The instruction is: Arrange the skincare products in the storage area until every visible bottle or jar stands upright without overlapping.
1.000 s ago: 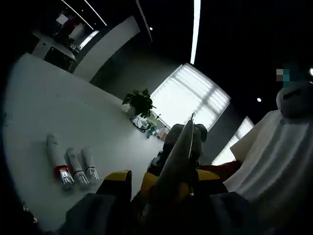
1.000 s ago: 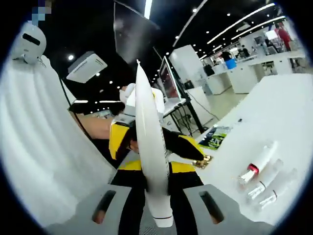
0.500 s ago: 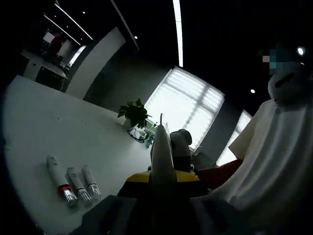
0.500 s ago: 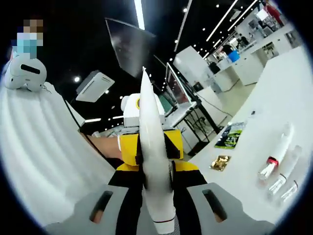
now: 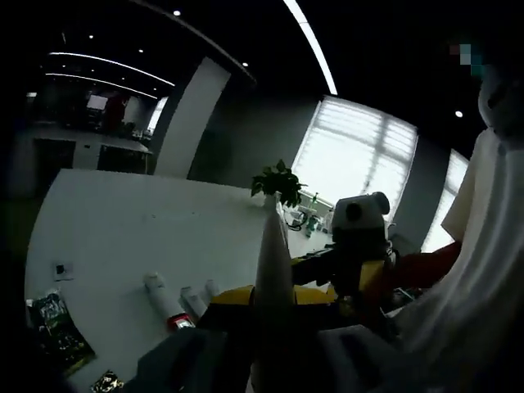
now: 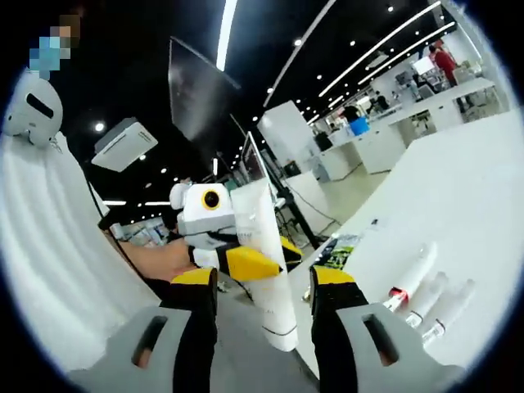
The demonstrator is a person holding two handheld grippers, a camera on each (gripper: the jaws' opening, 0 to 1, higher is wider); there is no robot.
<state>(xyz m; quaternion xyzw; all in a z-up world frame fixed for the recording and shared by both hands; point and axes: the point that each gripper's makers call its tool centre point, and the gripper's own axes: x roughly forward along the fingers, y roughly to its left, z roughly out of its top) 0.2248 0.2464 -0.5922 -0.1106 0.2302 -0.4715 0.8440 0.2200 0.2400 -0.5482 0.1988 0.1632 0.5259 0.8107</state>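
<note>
Little looked done: three tubes lay flat side by side on the desk, while the left claw pinched a white tube and the right claw stood spread around it.

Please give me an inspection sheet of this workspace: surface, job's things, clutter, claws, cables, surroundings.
Surface: white table, mostly bare.
Job's things: three tubes lying side by side, none upright; held tube in the air, off the table.
Clutter: sachets near the table edge.
Claws: left claw shut on the held tube; right claw open, one jaw on each side of that tube.
Cables: nothing seen.
Surroundings: plant, window, person in white.
</note>
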